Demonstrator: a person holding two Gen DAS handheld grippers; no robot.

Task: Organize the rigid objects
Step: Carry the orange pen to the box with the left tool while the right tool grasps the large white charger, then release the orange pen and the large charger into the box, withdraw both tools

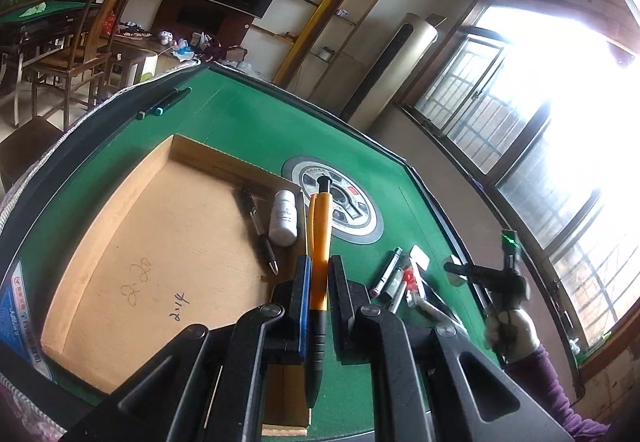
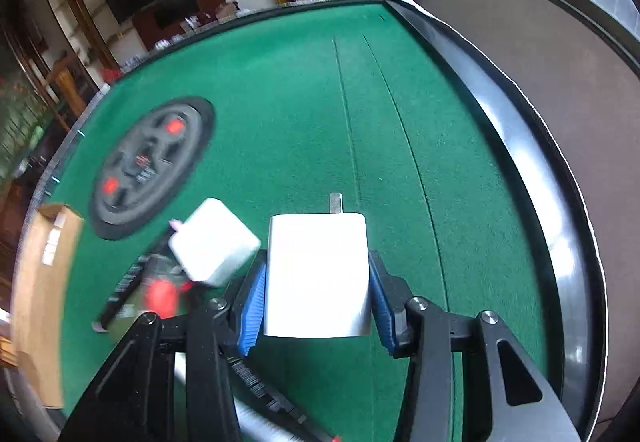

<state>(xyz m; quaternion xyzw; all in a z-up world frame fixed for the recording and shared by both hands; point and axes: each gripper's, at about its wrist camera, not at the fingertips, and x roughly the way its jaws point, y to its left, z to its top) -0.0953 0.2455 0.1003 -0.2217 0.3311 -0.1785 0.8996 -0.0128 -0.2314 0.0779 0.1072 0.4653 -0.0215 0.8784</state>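
My left gripper [image 1: 319, 270] is shut on an orange pen [image 1: 320, 242] with a black tip, held above the right edge of a shallow wooden tray [image 1: 120, 226]. In the tray lie a black pen [image 1: 260, 230] and a white bottle [image 1: 284, 218]. My right gripper [image 2: 316, 274] is shut on a white plug adapter [image 2: 316, 274] with its metal prong [image 2: 336, 202] pointing forward, over the green felt table [image 2: 300, 102]. A second white cube adapter [image 2: 212, 242] lies just left of it. The right gripper also shows in the left wrist view [image 1: 488, 274].
A pile of pens, markers and a red-capped item [image 1: 400, 282] lies right of the tray; it also shows in the right wrist view [image 2: 160, 294]. A round control panel [image 1: 340, 202] sits at the table's centre. Two dark markers [image 1: 164, 104] lie at the far edge. The table has a raised black rim [image 2: 520, 162].
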